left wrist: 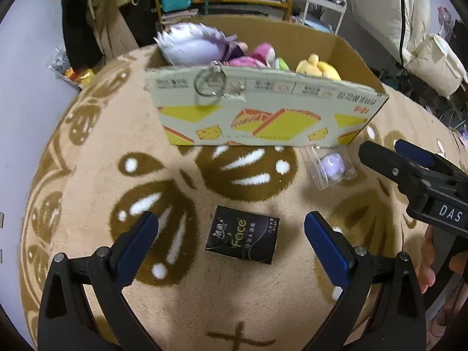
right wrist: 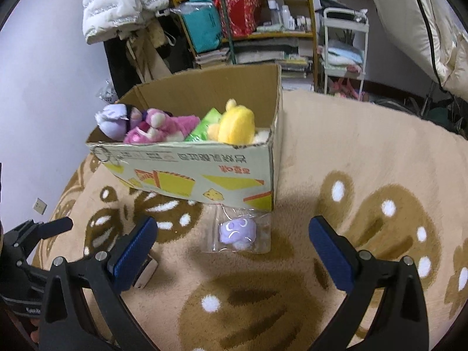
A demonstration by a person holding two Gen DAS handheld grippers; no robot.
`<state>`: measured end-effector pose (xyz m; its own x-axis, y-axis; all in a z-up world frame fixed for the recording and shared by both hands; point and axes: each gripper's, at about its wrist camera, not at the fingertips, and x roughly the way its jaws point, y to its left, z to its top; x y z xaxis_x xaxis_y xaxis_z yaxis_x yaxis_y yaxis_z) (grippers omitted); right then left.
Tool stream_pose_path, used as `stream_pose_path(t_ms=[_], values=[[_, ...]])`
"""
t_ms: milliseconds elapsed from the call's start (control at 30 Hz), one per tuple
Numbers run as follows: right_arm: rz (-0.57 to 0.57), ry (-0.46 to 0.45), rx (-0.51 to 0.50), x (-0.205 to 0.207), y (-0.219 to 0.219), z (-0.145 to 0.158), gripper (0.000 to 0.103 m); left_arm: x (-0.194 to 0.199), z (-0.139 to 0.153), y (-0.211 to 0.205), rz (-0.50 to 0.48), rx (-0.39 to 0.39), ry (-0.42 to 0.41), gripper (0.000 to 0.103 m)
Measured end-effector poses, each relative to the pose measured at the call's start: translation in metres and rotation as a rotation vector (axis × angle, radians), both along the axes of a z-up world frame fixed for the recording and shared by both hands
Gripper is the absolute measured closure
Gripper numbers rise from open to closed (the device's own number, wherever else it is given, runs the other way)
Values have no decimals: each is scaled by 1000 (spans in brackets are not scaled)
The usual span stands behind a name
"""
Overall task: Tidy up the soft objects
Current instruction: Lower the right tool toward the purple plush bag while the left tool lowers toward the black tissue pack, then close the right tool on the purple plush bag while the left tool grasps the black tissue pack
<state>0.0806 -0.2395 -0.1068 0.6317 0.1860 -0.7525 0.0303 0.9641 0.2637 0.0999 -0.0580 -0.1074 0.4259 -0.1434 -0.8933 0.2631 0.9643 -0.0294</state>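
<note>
while holding the left tongs (left wrist: 231, 218) spread wide and empty over the black tissue pack (left wrist: 242, 238), could easily close on the slick wrapper alone and squirt it out across the blanket (left wrist: 96, 134); lies flat between the blue pads, not touched as far as can be told. would need a low, square closing across the short sides, else likely to catch plush pile along with it. further up and a little left, should mind the metal key ring (left wrist: 209, 83) draped over the front wall of the cardboard box (left wrist: 263, 117) (probably tethered to one of the toys inside, though cannot see the join): could snag a fingertip on any lift over that rim and drag the toy out, or tip the light box forward. inside, already packed with a pale purple plush (left wrist: 187, 45), a pink plush (left wrist: 260, 55), a green scrap (left wrist: 282, 63) and a yellow plush (left wrist: 317, 68), so might bounce a fresh drop off the heap and back over the low front wall. rightward, find the bagged purple plush (right wrist: 238, 232) resting on the blanket just beside the box's near right corner, framed by the right tongs (right wrist: 233, 222), likewise gaping and carrying nothing. may grab only loose clear film there, letting the toy slide inside the bag or slip free mid-carry. also working close together, so could knock the two tools against each other on a shared reach to the box.
</note>
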Motion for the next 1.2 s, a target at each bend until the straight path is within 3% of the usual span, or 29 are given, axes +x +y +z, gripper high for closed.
stream_pose_path(t_ms=[633,1000,1200], values=[[22,152,-19,39,8,-45,0,14,-46,-27,-61,42,170,4],[47,217,-83,53,28,-67,0,18,-68,-24,-20,29,265,4],[49,222,-150,59,38,-75,0,24,-75,-10,1,38,287,12]])
